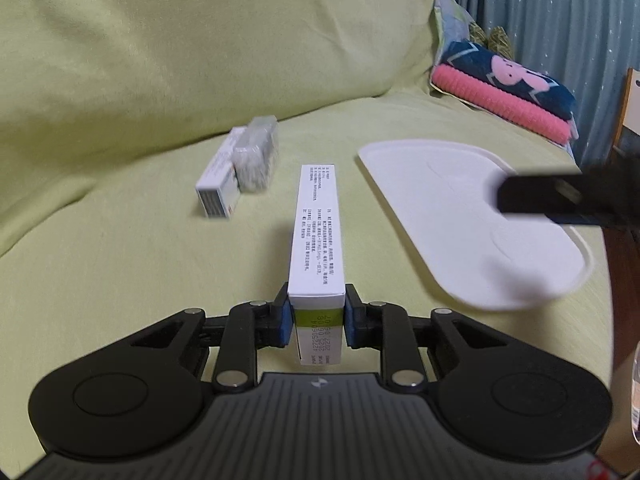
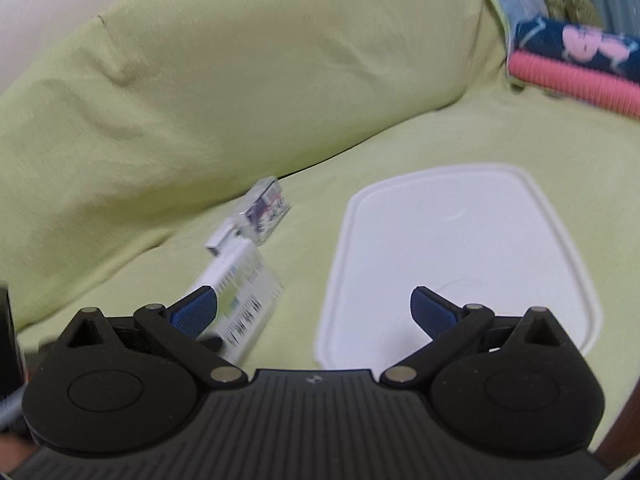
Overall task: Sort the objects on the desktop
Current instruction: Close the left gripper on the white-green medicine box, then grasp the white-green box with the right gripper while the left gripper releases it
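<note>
My left gripper (image 1: 316, 316) is shut on a long white printed box (image 1: 318, 232), blue pads pressing its near end, the box pointing forward above the green sheet. Beyond it to the left lie a small white box (image 1: 218, 188) and a clear-wrapped pack (image 1: 256, 156), side by side. A flat white tray (image 1: 440, 208) lies to the right. My right gripper (image 2: 314, 304) stands open and holds nothing, hovering at the near-left edge of the tray (image 2: 460, 240). In the right wrist view, the long box (image 2: 248, 300), the small box (image 2: 220, 240) and the pack (image 2: 266, 210) sit to its left.
Everything rests on a soft green-covered couch or bed (image 1: 120, 260) with a big green cushion (image 1: 200, 48) behind. Folded pink and navy cloths (image 1: 508, 92) lie at the far right. A dark finger of the right gripper (image 1: 552, 196) reaches over the tray.
</note>
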